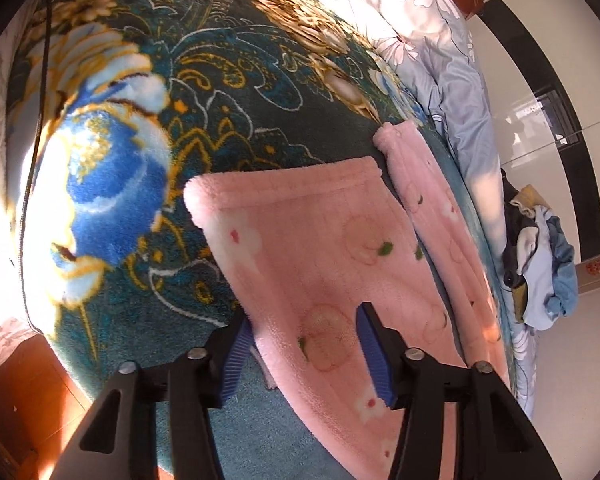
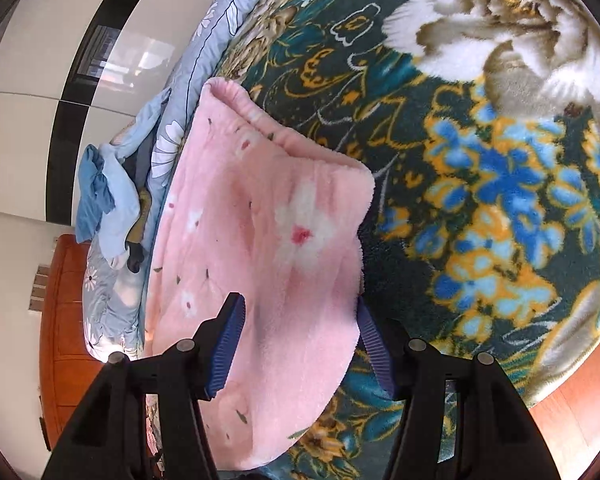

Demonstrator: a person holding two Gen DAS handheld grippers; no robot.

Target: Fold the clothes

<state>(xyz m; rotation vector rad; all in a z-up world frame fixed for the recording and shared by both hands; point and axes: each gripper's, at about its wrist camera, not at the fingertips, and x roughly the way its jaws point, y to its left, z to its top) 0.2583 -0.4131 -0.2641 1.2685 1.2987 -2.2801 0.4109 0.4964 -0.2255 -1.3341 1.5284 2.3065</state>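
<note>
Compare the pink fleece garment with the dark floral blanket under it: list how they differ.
Colour: the pink fleece garment is pale pink with small flowers and fruit; the dark floral blanket is deep teal with big blue, gold and white blooms.
Extent: the garment covers only part of the blanket, which spreads across the bed.
Position: the garment lies on top, between the open fingers of the left gripper and right gripper; the blanket is underneath.
Both look plush.

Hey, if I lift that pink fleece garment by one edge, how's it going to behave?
The pink fleece garment will probably flop and drape rather than hold shape; it already follows the curve of the dark floral blanket. Its plush pile suggests it is light and grippy, not slippery. The left gripper and right gripper both straddle it open, so it may sag between them.
</note>
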